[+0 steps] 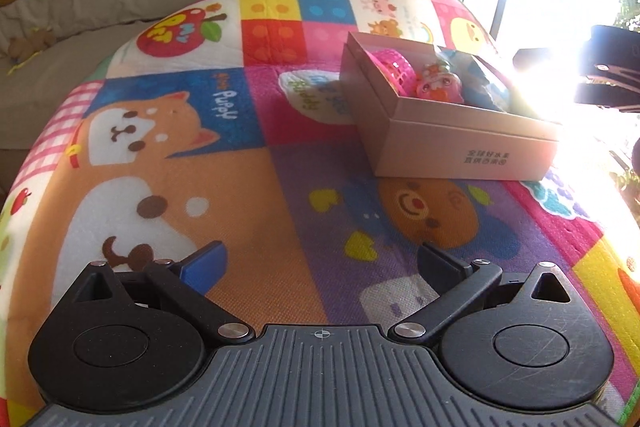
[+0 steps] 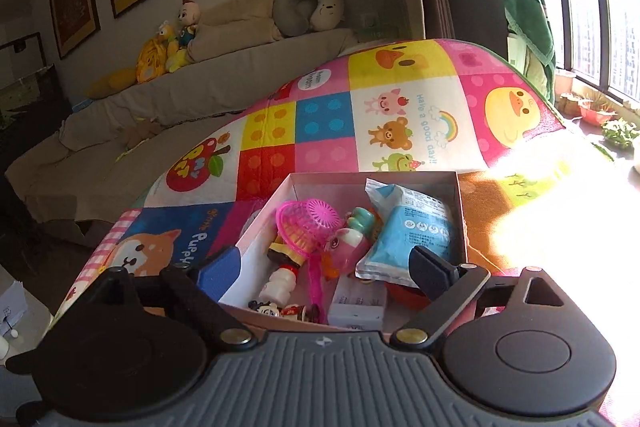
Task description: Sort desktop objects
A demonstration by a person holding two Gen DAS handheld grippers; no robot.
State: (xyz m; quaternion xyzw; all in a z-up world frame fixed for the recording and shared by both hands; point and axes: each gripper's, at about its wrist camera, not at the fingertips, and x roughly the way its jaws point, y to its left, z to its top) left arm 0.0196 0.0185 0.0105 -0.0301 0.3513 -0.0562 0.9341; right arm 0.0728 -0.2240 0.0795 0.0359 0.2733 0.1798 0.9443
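A pale pink cardboard box (image 1: 460,143) stands on the colourful play mat (image 1: 248,187), to the right in the left wrist view. It holds a pink toy net (image 2: 308,223), a pink figure toy (image 2: 344,243), a blue and white packet (image 2: 416,231), a small white bottle (image 2: 280,283) and a white case (image 2: 356,303). My left gripper (image 1: 320,259) is open and empty above the mat, short of the box. My right gripper (image 2: 324,267) is open and empty, just above the box's (image 2: 372,183) near side.
A grey sofa (image 2: 160,115) with plush toys (image 2: 164,51) runs behind the mat. Strong sun glare washes out the right side in both views. Potted plants (image 2: 600,115) stand by the window. The mat edge drops off at the left.
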